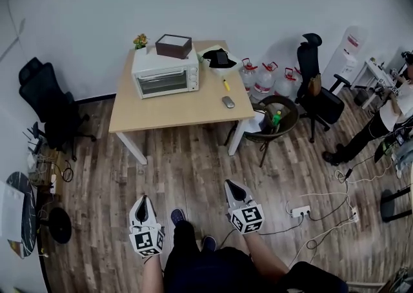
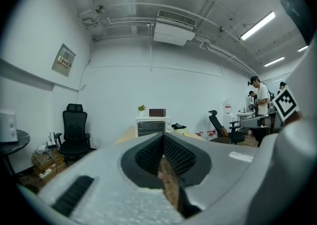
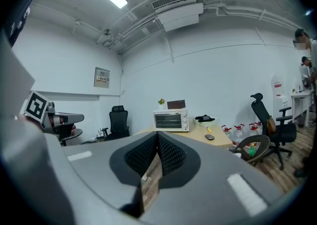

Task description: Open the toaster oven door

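Observation:
A white toaster oven (image 1: 165, 73) stands at the back left of a light wooden table (image 1: 174, 110), with its glass door closed. It also shows far off in the left gripper view as the toaster oven (image 2: 152, 126) and in the right gripper view as the toaster oven (image 3: 171, 119). My left gripper (image 1: 143, 204) and right gripper (image 1: 233, 189) hang low over the wooden floor, well short of the table. The jaws of both are pressed together with nothing between them. My left gripper (image 2: 162, 140) and right gripper (image 3: 156, 138) both point toward the table.
A dark box (image 1: 173, 46) sits on the oven, a small plant (image 1: 140, 41) behind it. A mouse (image 1: 228, 101), a yellow item (image 1: 226, 84) and a black bundle (image 1: 219, 58) lie on the table. Water jugs (image 1: 263, 80), office chairs (image 1: 317, 85), a round bin (image 1: 275, 117) and floor cables (image 1: 322, 211) stand right; a person (image 1: 381, 121) far right.

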Motion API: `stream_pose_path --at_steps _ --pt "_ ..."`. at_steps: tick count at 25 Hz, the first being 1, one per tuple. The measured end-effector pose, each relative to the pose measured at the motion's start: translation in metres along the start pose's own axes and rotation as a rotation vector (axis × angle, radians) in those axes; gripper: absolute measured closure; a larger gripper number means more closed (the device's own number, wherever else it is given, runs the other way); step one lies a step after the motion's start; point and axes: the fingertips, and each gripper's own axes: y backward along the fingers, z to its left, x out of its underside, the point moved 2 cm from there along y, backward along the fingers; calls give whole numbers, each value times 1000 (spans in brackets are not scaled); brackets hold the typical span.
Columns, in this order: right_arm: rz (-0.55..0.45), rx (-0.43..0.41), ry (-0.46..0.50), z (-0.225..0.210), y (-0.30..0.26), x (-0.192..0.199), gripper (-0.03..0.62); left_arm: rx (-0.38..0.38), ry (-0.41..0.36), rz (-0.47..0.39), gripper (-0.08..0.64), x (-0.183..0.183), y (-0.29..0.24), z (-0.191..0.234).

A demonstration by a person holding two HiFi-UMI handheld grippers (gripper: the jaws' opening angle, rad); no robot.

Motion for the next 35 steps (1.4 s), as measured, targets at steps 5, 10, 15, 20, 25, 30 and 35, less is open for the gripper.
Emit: stream_pose_path --at_steps 5,10,15,20,25,30,35 --pt "-2 13 -8 -5 -12 5 578 14 3 11 557 9 -19 3" --pt "-25 8 1 -13 -37 -8 578 10 22 -15 557 3 -43 11" --pt "-25 18 -20 -16 -49 -6 578 23 20 -22 557 1 -58 13" --pt "-21 26 -26 -21 -65 -5 578 14 25 -17 557 3 -67 24" --pt "-19 27 -35 -25 -73 -4 577 16 41 -11 557 8 -74 25" --pt "-3 23 -35 -28 -87 -3 578 15 38 4 557 11 -87 30" --pt "13 16 -32 -32 -110 -6 578 2 51 25 557 14 -108 42"
